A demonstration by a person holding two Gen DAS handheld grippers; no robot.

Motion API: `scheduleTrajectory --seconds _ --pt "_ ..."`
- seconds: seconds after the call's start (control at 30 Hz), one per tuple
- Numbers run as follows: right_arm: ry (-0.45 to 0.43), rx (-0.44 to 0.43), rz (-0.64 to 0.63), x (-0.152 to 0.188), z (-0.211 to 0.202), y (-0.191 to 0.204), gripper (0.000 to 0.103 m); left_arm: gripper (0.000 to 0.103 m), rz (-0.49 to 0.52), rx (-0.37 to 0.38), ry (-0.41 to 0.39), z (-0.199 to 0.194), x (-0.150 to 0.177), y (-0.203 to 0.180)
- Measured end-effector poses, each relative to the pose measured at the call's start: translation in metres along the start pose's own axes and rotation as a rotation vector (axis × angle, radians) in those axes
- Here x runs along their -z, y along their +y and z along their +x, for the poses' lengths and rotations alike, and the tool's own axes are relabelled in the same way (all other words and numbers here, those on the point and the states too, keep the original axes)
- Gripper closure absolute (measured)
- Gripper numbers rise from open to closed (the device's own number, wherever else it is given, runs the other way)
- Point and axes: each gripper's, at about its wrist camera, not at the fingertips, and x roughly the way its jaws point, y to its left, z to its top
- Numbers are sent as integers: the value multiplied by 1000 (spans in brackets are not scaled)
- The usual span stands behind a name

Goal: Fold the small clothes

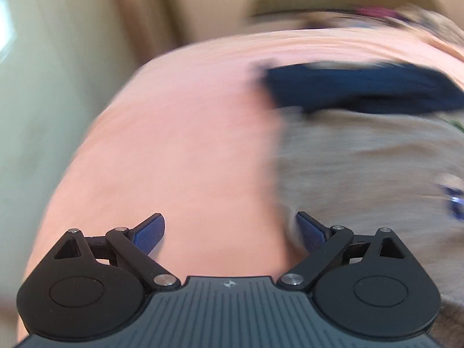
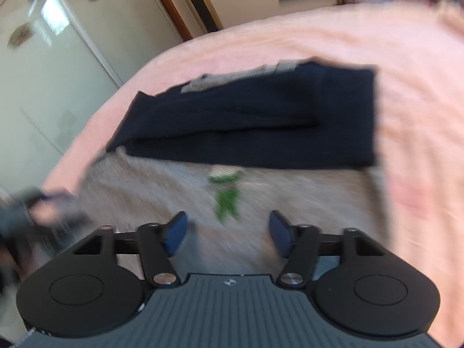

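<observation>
Both hand-held grippers gape wide and carry nothing, poised low over a beige garment on the bed.

Right hand-held gripper (image 2: 227, 233), jaws spread and nothing between them, points down at the beige garment (image 2: 290, 197) directly under and ahead of it, with the green print (image 2: 227, 203) just past its fingertips; I judge it is lined up to pinch the cloth for a fold. Left hand-held gripper (image 1: 230, 233), equally wide and holding nothing, sits at the garment's (image 1: 362, 159) left edge, its right finger at the cloth and its left over bare pink sheet (image 1: 179, 145), likely to take that border. Beyond both lies a navy piece (image 2: 261, 116), flat and squared, touching the beige one's far edge, apparently already folded and parked there. Blur hides finer detail.
</observation>
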Motion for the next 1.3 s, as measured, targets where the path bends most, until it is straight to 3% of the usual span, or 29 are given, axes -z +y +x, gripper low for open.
scheduleTrajectory --seconds 0.03,0.07,0.13,0.23,0.33,0.43,0.5,0.53,0.6,0.77,0.87,0.9,0.97,1.0,1.03,1.13,1.27,1.3 --pt "-22 25 29 7 -16 -7 34 7 -81 -23 17 -4 3 19" --pt "-36 28 67 12 -31 -16 34 7 -155 0 7 -12 7 31" --pt "-37 -16 169 23 -58 -32 29 7 -264 149 -45 -39 19 38" --pt "5 -41 266 50 -88 -48 25 7 -295 409 -138 -81 36 7" --pt "76 -8 296 80 -106 -45 25 7 -255 562 -85 -102 52 -38" --pt "119 -92 343 106 -117 -41 25 7 -266 671 37 -101 75 -56" --pt "117 -153 369 119 -122 -36 24 7 -340 715 125 -90 90 -57" --pt "116 -184 393 124 -122 -33 24 8 -367 720 153 -86 95 -56" --pt "107 -219 424 129 -122 -30 24 7 -348 690 134 -89 95 -58" --pt "123 -209 370 128 -124 -16 24 7 -97 548 78 -111 80 -105" --pt "126 -184 315 130 -124 -7 24 7 46 375 75 -111 86 -129" --pt "124 -179 308 130 -123 -6 24 13 62 353 81 -109 89 -130" --pt "116 -171 294 133 -122 -4 24 39 82 308 61 -110 92 -126" --pt "113 -171 291 134 -123 -3 24 55 78 300 56 -112 93 -122" --pt "112 -173 290 135 -123 -3 24 65 51 328 59 -114 92 -113" --pt "105 -180 301 135 -124 -5 24 85 -33 364 87 -119 92 -87" --pt "107 -192 313 137 -125 -5 24 88 -239 439 150 -116 99 -39" --pt "109 -201 318 138 -125 -4 24 88 -275 417 153 -116 102 -27"
